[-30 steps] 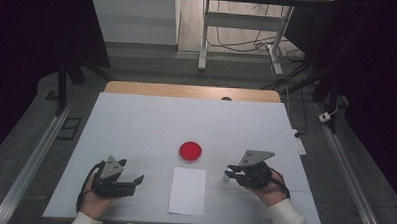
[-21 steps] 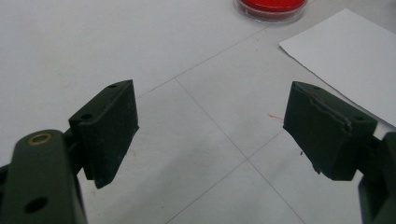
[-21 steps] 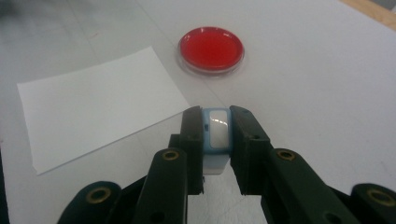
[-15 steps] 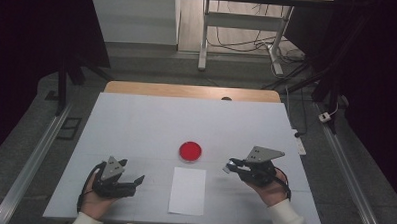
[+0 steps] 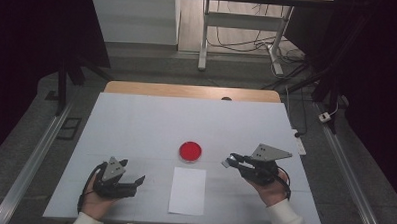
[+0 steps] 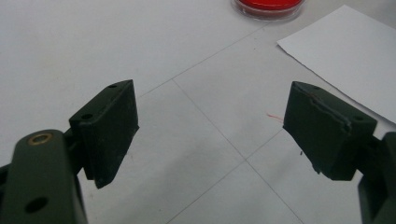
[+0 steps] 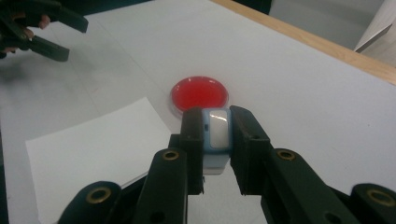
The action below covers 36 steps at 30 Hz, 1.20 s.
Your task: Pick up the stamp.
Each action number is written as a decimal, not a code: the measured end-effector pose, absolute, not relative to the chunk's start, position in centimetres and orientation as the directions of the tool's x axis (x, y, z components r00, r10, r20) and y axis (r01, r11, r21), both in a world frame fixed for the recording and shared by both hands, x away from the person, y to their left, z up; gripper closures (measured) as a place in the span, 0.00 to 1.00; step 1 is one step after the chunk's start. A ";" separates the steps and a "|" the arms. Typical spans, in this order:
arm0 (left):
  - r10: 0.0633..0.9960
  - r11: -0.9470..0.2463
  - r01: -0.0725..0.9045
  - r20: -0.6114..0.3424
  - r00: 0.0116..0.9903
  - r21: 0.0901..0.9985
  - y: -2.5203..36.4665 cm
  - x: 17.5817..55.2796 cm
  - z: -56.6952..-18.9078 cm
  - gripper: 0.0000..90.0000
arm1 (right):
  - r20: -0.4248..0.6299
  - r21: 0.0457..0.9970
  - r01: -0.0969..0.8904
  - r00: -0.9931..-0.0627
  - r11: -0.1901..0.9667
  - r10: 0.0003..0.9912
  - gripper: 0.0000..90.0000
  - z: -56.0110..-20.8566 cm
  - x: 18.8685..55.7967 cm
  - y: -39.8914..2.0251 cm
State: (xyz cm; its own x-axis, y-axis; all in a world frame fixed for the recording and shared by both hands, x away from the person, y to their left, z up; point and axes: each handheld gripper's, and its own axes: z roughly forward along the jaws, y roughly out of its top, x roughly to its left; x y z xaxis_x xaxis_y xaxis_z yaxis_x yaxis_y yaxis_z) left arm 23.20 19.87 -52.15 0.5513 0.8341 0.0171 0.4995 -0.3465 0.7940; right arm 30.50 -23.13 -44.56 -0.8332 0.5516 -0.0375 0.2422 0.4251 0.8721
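A small pale-blue block with a white face (image 7: pixel 216 135) is pinched between the jaws of the right gripper (image 7: pixel 216 140), held just short of the red dish (image 7: pixel 199 93), probably to be dabbed there and then pressed onto the white sheet (image 5: pixel 187 190) nearby. The left gripper (image 5: pixel 129 182), jaws spread and empty, rests on the worktop (image 5: pixel 136 125), likely waiting to steady the sheet.

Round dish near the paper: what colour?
Red, with a clear rim. The round dish shows best in the right gripper view, just beyond the right gripper.
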 end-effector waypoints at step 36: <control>0.827 -0.363 0.489 0.033 0.562 0.793 19.4 23.2 -52.2 0.20 | 0.015 0.921 0.214 -0.854 0.324 0.520 0.83 -44.1 30.2 -19.5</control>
